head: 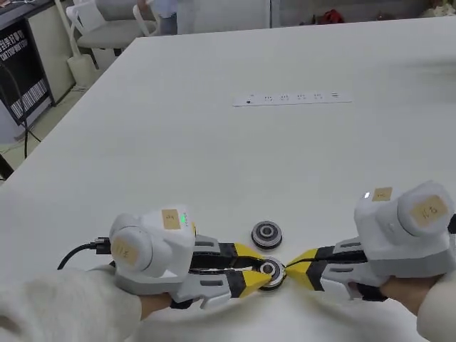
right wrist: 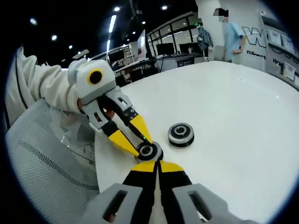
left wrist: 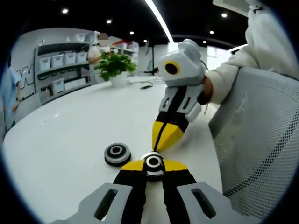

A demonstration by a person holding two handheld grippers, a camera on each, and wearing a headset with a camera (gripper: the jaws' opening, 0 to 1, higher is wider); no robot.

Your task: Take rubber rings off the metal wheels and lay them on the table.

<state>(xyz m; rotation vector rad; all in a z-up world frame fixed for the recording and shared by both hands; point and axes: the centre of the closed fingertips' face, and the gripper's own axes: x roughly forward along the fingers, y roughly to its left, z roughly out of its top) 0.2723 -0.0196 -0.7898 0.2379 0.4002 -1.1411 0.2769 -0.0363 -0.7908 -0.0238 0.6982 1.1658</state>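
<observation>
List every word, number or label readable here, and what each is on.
"W": large letter on the far wall; the rest is cut off.
Smaller line beneath it: blurred.
Black barcode sign: print too small.
White strip on the table: marks too small.
Sticker on the left hand-held gripper, sticker on the right hand-held gripper: marks blurred.

Metal wheels: 2 (loose wheel (head: 266, 232); gripped wheel (head: 269, 269)). Handheld grippers: 2, namely left gripper (head: 263, 272) and right gripper (head: 287, 268). Power strip (head: 292, 98): 1; white table (head: 214, 149): 1; potted plant (left wrist: 114, 65): 1.
</observation>
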